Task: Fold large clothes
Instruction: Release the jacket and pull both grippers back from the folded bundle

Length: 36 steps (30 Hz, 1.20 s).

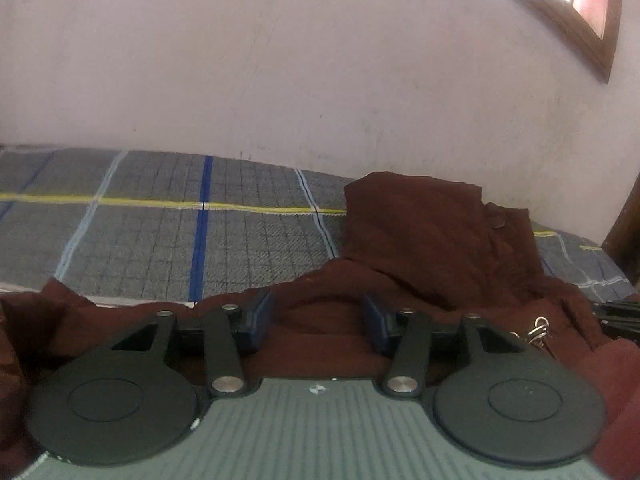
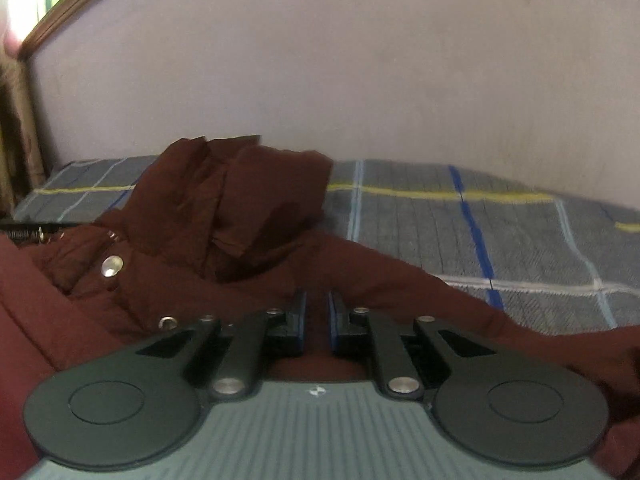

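A dark maroon hooded jacket with silver snaps lies rumpled on a grey plaid bedspread. The left gripper is spread apart over the fabric. The right gripper is pinched together on a fold of the jacket.

The maroon jacket runs off the lower corners of the left wrist view, hem unseen. Right tongs nearly meet over a fold; whether cloth is pinched, can't tell. Window frame is cropped at the top. Right view blurs toward the bedspread.

Plaid bedspread, pale wall, window frame
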Motion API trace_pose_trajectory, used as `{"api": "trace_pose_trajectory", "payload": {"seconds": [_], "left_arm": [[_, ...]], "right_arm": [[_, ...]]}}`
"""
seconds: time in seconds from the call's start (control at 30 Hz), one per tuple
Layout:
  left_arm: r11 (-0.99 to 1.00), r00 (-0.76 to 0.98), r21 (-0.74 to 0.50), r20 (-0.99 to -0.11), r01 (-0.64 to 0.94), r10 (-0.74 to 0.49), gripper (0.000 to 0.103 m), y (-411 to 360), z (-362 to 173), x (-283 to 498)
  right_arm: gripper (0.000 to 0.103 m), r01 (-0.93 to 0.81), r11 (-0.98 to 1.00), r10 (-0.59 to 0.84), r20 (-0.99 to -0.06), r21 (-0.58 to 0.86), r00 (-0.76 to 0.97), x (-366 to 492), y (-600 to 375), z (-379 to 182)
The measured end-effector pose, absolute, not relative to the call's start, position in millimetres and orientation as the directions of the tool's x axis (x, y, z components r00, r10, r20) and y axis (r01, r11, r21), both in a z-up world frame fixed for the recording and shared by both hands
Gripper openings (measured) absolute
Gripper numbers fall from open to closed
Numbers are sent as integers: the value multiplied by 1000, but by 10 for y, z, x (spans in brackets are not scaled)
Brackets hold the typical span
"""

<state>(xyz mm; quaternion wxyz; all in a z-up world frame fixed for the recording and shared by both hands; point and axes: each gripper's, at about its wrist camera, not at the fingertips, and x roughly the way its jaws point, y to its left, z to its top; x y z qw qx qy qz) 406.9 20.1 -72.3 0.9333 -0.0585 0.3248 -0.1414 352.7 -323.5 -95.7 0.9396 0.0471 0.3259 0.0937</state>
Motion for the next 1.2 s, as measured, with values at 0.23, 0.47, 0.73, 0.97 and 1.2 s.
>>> {"api": "trace_pose_trajectory", "payload": {"seconds": [0.23, 0.47, 0.73, 0.97, 1.2], "left_arm": [[944, 745, -261, -585, 200, -320, 50, 305, -695, 4067], [964, 785, -237, -572, 120, -239, 34, 379, -666, 4016], [989, 795, -99, -589, 110, -147, 28, 440, -611, 4014], [993, 789, -43, -604, 110, -114, 35, 547, -622, 4046], [994, 784, -51, -612, 99, -109, 37, 544, -664, 4078]], "right_arm": [[7, -90, 967, 222, -620, 238, 753, 3608, -3563, -1007], [7, -44, 990, 120, -640, 134, 759, 3582, -3752, -990], [7, -49, 996, 86, -646, 75, 759, 3494, -3866, -942], [10, -1, 995, 65, -650, 99, 757, 3355, -4099, -909], [11, 18, 999, 10, -610, 39, 792, 3295, -3970, -946]]}}
